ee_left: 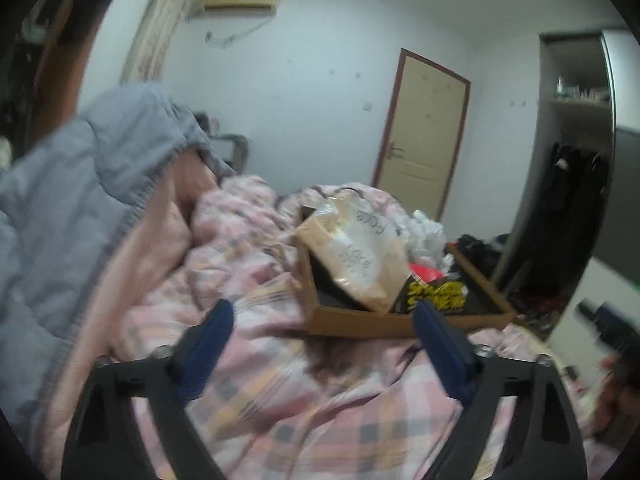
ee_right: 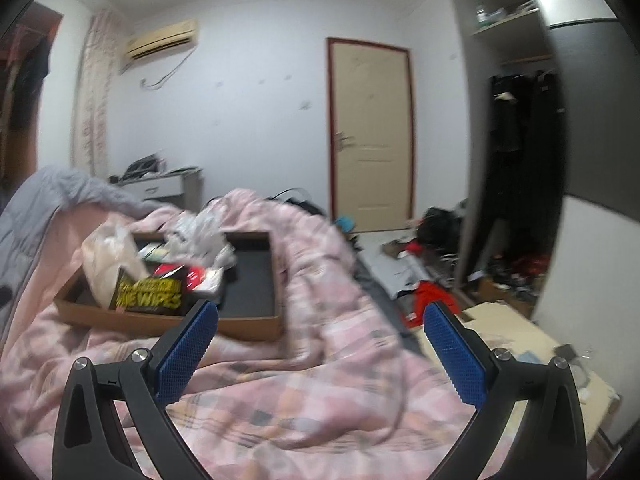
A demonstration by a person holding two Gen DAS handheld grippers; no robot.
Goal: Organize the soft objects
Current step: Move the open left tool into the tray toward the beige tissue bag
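Note:
A pink plaid quilt covers the bed in rumpled folds, and it also fills the lower half of the right wrist view as the quilt. A grey and pink padded blanket is heaped at the left, seen again as the blanket. My left gripper hovers just above the quilt, open, with nothing between its blue pads. My right gripper is also open and empty above the quilt, near the bed's right side.
A shallow cardboard box lies on the quilt holding a paper bag, plastic bags and a black-and-yellow wipes pack. A closed door, an open wardrobe and a cluttered floor lie beyond. The other gripper shows at right.

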